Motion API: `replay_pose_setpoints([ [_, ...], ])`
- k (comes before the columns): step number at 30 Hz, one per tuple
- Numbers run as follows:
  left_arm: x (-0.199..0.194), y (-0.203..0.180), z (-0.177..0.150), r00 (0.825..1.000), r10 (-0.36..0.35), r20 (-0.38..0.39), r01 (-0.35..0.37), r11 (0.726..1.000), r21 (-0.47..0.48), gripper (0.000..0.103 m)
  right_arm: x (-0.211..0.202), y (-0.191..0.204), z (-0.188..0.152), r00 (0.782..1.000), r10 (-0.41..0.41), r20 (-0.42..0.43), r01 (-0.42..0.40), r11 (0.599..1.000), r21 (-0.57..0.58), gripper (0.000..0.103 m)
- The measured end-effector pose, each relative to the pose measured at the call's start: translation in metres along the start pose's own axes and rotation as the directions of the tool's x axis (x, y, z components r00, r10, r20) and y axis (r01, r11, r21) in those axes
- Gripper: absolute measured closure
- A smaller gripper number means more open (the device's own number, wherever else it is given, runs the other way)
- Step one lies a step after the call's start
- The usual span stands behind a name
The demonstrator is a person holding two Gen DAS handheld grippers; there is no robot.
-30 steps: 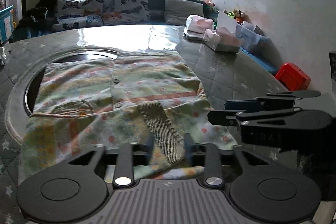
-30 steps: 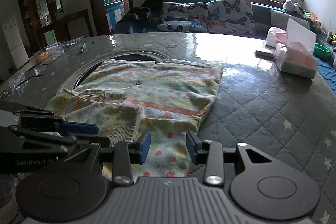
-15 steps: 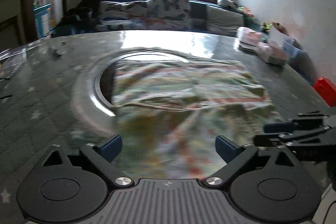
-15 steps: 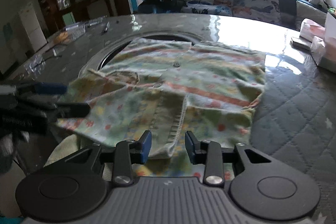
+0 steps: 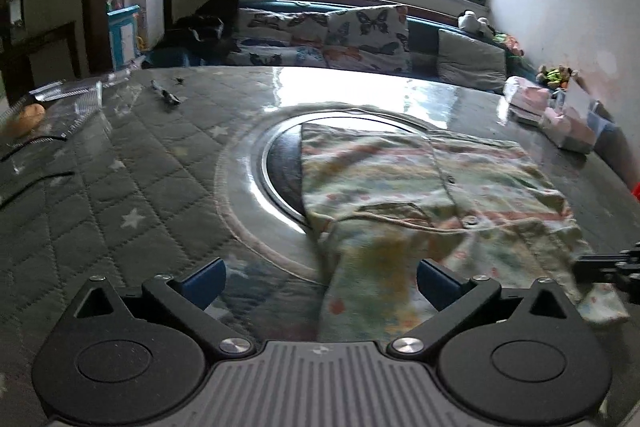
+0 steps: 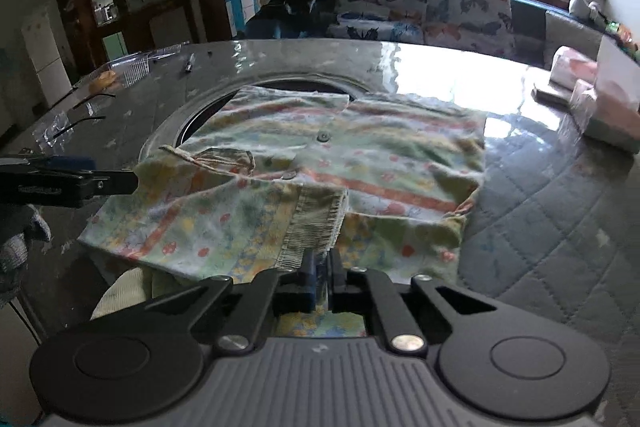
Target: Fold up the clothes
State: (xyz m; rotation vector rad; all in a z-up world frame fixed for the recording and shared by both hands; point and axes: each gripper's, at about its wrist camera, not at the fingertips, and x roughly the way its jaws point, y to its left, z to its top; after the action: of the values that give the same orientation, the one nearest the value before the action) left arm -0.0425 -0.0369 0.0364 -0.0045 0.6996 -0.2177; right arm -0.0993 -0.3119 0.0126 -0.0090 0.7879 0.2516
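A pale green buttoned top (image 5: 460,179) (image 6: 360,155) with orange stripes and flower print lies spread on the round table. One sleeve is folded across its near side. My right gripper (image 6: 320,269) is shut on that sleeve's ribbed cuff (image 6: 316,227), at the garment's near edge. My left gripper (image 5: 320,279) is open wide at the garment's left near side, and the blurred near edge of the cloth (image 5: 360,291) runs between its fingers without being pinched. Each gripper shows in the other's view: the left gripper (image 6: 108,173) at the left, the right gripper (image 5: 596,263) at the far right.
The table (image 5: 120,187) has a quilted grey star-print cover and a round sunken centre (image 5: 280,167) partly under the top. Pink tissue packs (image 5: 560,119) (image 6: 600,111) sit at the right, a clear plastic tray (image 5: 60,99) and a pen (image 5: 164,95) at the far left. A cushioned sofa (image 5: 340,35) stands behind.
My left gripper has let go of the ribbed cuff, opened wide and swung left. My right gripper has moved onto the cuff and shut on it.
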Motion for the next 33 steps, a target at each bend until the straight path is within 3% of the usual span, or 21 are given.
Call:
replay_pose_setpoints([
  [10, 0.018, 0.010, 0.006, 0.996, 0.090, -0.026, -0.091, 0.996, -0.011, 0.000, -0.019, -0.009, -0.012, 0.996, -0.089, -0.003, 0.089, 0.996, -0.021, 0.100],
  [14, 0.026, 0.015, 0.008, 0.992, 0.120, -0.042, -0.121, 0.992, -0.021, 0.000, -0.016, -0.020, -0.002, 0.998, -0.063, 0.021, 0.062, 0.997, 0.038, 0.088],
  [20, 0.035, 0.018, 0.013, 0.988, 0.142, -0.054, -0.142, 0.990, -0.011, 0.000, 0.012, -0.018, 0.009, 1.000, 0.020, -0.015, -0.019, 0.999, 0.049, 0.084],
  [26, 0.044, 0.023, 0.012, 0.984, 0.167, -0.067, -0.168, 0.986, -0.006, 0.000, 0.032, -0.010, 0.010, 0.999, 0.035, -0.036, -0.034, 0.998, 0.047, 0.084],
  [29, 0.041, 0.027, 0.015, 0.983, 0.176, -0.057, -0.178, 0.984, -0.024, 0.000, 0.035, -0.006, 0.008, 0.999, -0.001, -0.041, 0.002, 1.000, 0.019, 0.092],
  [33, 0.038, 0.022, 0.019, 0.987, 0.153, -0.037, -0.154, 0.988, -0.017, 0.000, 0.034, -0.006, 0.011, 0.998, -0.039, -0.041, 0.039, 0.999, 0.001, 0.092],
])
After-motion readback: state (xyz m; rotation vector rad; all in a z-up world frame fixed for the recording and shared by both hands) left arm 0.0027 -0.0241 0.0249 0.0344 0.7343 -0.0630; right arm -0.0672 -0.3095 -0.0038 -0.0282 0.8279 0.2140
